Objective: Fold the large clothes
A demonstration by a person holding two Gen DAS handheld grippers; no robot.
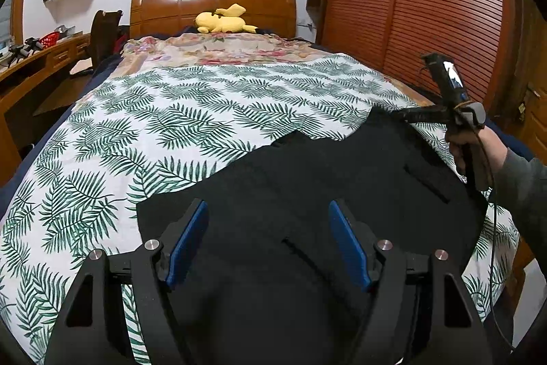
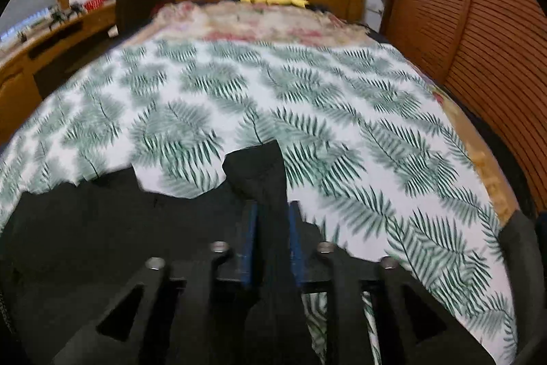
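Observation:
A large black garment [image 1: 307, 180] lies spread on the near part of a bed, over a white cover with green leaves [image 1: 171, 125]. My left gripper [image 1: 267, 206] hangs just above the garment, blue pads wide apart and nothing between them. In the left wrist view my right gripper [image 1: 393, 115], held by a hand [image 1: 478, 142], reaches the garment's far right corner. The right wrist view shows that gripper [image 2: 272, 206] shut on a raised fold of the black garment [image 2: 259, 166], which fills the gap between the blue pads and pokes out past the tips.
A yellow plush toy [image 1: 224, 21] lies by the wooden headboard [image 1: 212, 2] on a floral blanket [image 1: 218, 48]. A slatted wooden wardrobe [image 1: 427, 5] runs along the bed's right side. A desk [image 1: 34, 67] and a chair [image 1: 102, 33] stand at the left.

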